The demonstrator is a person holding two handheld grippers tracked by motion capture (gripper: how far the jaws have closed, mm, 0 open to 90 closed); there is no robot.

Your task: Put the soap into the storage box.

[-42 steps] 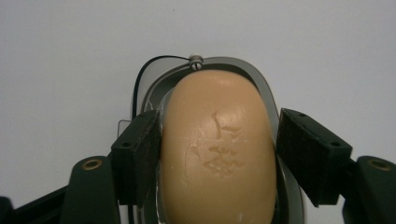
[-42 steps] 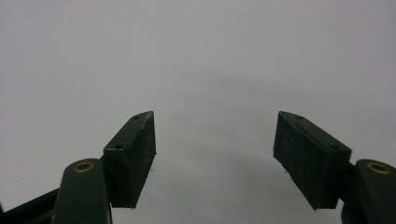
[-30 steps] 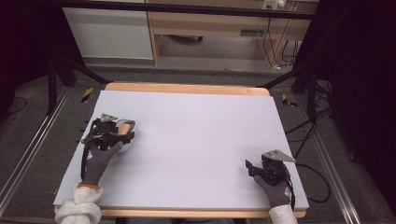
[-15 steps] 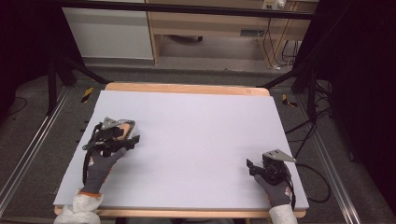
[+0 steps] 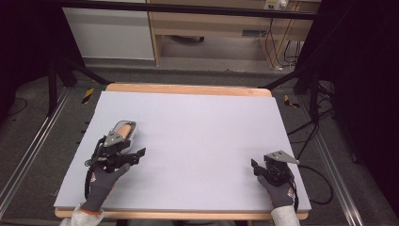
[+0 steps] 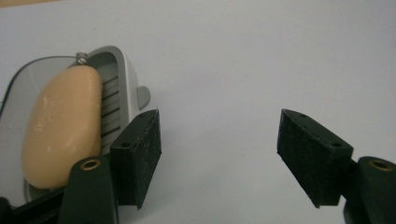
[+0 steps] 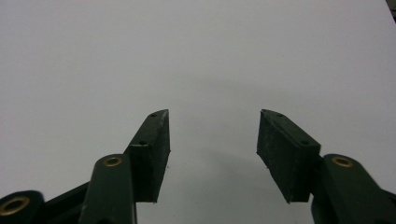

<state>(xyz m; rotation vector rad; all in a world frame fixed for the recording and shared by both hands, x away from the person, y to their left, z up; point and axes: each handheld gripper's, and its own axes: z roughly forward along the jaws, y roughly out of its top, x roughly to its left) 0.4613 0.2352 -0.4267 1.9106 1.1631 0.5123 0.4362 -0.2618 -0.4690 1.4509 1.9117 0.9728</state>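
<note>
Soap dish with its soap bar lies released just left of the wide-open, empty left gripper; the right gripper, jaws just narrowed, grips nothing.

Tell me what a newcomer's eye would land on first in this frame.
Probably the tan soap bar lying in a grey soap dish at the left of the pale table, the one spot of colour. The left gripper sits right beside the dish with its jaws wide open and nothing between them. Far off at the right near edge, the right gripper rests over bare surface; its jaws have just been closing on nothing.
</note>
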